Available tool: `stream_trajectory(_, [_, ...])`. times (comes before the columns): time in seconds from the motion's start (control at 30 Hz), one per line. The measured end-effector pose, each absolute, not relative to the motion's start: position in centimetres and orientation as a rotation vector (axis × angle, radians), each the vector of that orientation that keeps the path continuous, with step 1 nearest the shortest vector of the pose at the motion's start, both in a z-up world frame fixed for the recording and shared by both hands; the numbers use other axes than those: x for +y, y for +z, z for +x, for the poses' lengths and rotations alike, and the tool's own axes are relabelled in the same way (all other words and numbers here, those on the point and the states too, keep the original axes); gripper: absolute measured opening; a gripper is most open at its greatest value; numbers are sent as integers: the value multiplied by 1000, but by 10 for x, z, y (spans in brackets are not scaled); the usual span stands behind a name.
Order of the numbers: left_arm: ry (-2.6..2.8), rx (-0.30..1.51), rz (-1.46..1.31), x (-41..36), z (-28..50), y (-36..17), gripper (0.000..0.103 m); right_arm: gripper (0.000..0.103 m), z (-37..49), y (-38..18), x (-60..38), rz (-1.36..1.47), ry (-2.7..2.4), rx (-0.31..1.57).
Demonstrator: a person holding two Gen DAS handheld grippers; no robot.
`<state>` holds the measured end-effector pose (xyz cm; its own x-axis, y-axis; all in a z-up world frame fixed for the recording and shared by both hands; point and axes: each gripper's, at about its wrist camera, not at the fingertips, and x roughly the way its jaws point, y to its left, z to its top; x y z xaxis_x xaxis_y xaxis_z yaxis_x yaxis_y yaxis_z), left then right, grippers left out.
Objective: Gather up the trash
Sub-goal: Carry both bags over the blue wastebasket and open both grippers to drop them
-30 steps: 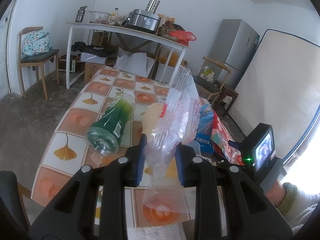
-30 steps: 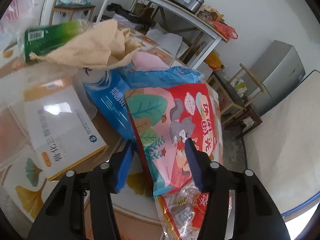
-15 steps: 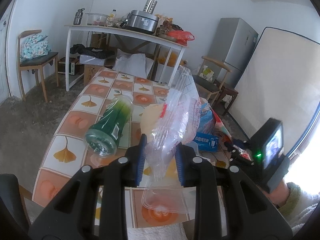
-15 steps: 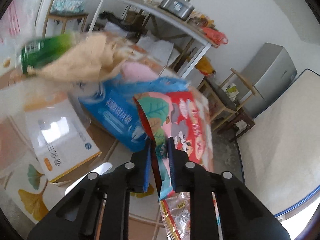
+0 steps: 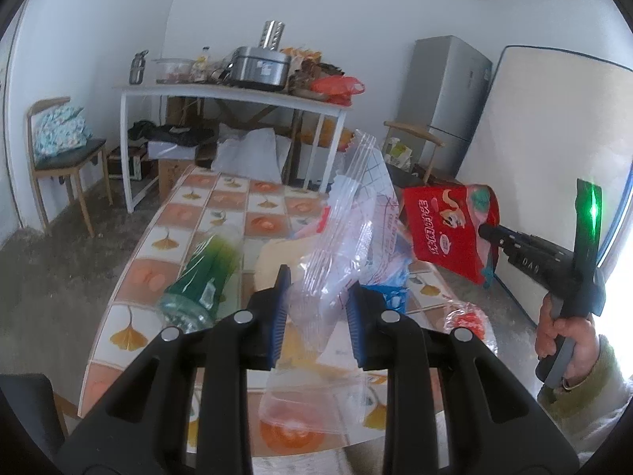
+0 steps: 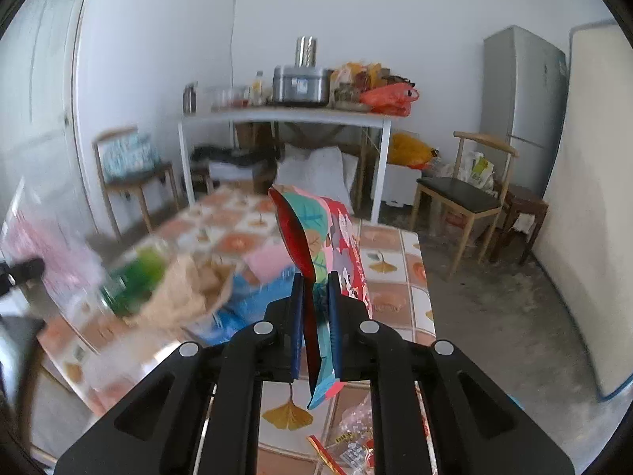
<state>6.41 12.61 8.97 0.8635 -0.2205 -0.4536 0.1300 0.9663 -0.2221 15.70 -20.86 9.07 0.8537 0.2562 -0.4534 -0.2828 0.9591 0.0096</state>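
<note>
Where left wrist shows right hand (image 5: pixel 569 336), snack bag (image 6: pixel 316 261) pinched

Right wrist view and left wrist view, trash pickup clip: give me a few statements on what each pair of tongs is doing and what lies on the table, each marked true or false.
1. The right tongs are shut on the red snack bag. True.
2. The red snack bag lies flat on the tiled table. False: it hangs lifted above the table, pinched by its edge.
3. The left tongs grip a clear plastic bag. True.
4. The green bottle stands upright. False: it lies on its side on the table.
5. The left tongs hold the green bottle. False: the bottle rests beside them, untouched.
</note>
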Motion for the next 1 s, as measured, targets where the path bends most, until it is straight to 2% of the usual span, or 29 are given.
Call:
stream_trajectory(0.3, [-365,468,-96,47,84,130,25,11,132,107,-300,115,230,379])
stream_trajectory(0.5, [-594,498,-31,-54,125,148,25,11,102,107,-387,186,67,320])
stream_trajectory(0.63, [-728,566,13,-130,158,143,25,11,86,85,-451,228,-74,351])
stream_trajectory(0.8, [-871,773,43,-235,206,107,25,11,90,40,-519,309,-173,460])
stream_trajectory(1.0, [-888,1081,98,-345,260,19,25,11,115,-45,-588,501,-238,622])
